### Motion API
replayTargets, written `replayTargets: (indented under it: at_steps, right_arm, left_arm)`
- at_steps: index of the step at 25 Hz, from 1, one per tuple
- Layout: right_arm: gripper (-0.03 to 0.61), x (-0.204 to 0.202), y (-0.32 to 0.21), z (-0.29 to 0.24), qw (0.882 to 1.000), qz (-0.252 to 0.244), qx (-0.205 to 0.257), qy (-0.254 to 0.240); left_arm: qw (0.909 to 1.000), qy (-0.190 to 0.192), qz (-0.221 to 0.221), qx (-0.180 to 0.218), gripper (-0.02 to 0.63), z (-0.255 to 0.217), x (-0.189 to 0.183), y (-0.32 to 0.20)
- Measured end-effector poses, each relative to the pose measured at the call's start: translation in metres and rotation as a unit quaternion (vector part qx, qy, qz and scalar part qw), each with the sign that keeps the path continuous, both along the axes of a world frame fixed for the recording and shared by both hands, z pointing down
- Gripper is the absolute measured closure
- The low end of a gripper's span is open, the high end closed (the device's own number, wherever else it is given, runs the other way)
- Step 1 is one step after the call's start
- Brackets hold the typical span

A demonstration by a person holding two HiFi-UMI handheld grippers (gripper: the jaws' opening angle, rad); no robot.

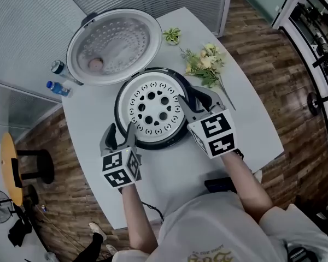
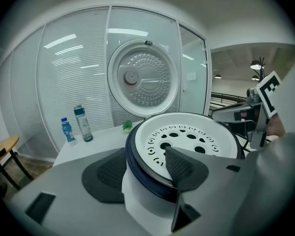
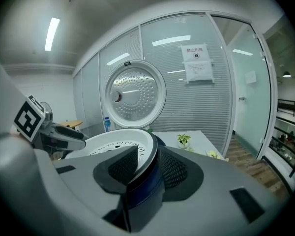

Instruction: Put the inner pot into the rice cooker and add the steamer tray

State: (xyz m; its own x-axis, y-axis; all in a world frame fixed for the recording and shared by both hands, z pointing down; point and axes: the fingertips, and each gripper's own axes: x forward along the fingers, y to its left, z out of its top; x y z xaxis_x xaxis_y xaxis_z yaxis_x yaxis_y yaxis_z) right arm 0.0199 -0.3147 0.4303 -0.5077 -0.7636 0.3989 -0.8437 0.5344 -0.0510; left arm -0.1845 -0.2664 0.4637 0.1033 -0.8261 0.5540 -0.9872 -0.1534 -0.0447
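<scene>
Within left claw [image 2: 145, 168], right claw [image 3: 147, 170], tray [image 1: 152, 109] rim

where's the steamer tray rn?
Head view, centre: the white perforated steamer tray sits in the mouth of the dark-rimmed rice cooker, just below its open lid; left gripper straddles its lower-left rim, right gripper its right rim.

Office (blinded glass partitions [image 3: 196, 127])

My left claw [image 1: 122, 130]: jaws wide apart, pointing forward and down. My right claw [image 1: 194, 101]: jaws partly apart, same slant. Left forearm [image 1: 135, 212], right forearm [image 1: 245, 173] stretched forward.
</scene>
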Motion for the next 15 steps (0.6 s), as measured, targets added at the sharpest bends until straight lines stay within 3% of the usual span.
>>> replayTargets:
  at_steps: [4, 10, 15]
  right_arm:
    - [0.449, 0.006, 0.011, -0.004, 0.999, -0.013, -0.003, -0.042]
    - [0.465, 0.027, 0.053, -0.017, 0.986, -0.020, -0.031, -0.161]
    - [0.541, 0.037, 0.087, -0.019, 0.988, -0.014, -0.015, -0.154]
  left_arm:
    - [0.9998, 0.013, -0.008, 0.012, 0.374, -0.006, -0.001, 0.007]
    - [0.9986, 0.038, -0.011, 0.035, 0.374, -0.026, 0.001, 0.030]
    - [0.9957, 0.060, -0.002, 0.071, 0.400, -0.043, 0.012, 0.053]
